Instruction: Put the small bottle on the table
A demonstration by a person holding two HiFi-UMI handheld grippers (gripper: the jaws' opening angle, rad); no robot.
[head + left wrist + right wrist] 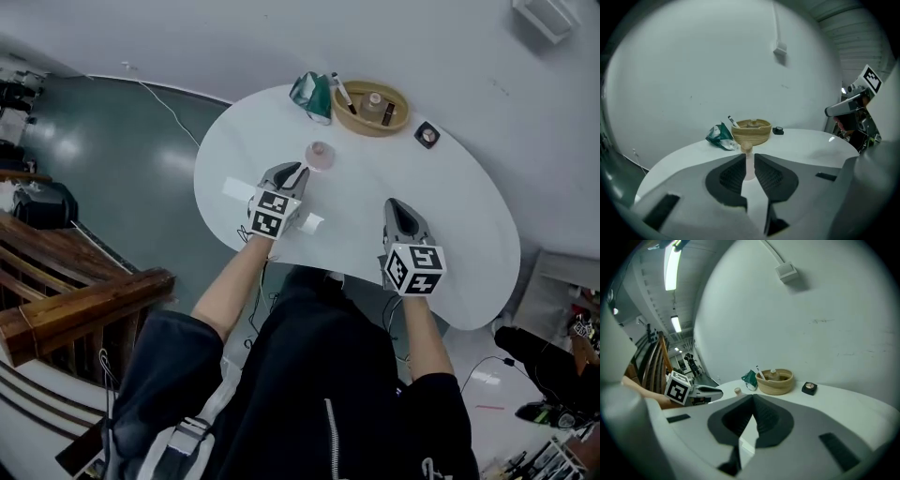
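1. The small bottle (320, 155) stands upright on the white table (450, 216). It is on the left part, apart from the basket.
2. The left gripper (300, 172) is right behind the small bottle. Its jaws are almost together, with just a thin gap left. They are not squeezing anything.
3. In the left gripper view the small bottle (748, 164) shows through that thin gap, just past the tips. Its cap pokes up above them.
4. The right gripper (394, 203) is over the table on the right, well away from the small bottle. Its jaws are pressed together and hold nothing.
5. A round basket (366, 127) sits at the far edge of the table. A second bottle (374, 106) is inside it, and a pen (339, 94) leans on its rim.
6. A green packet (312, 94) lies just beside the basket on the left. A little black box (427, 134) lies near the basket on the right.
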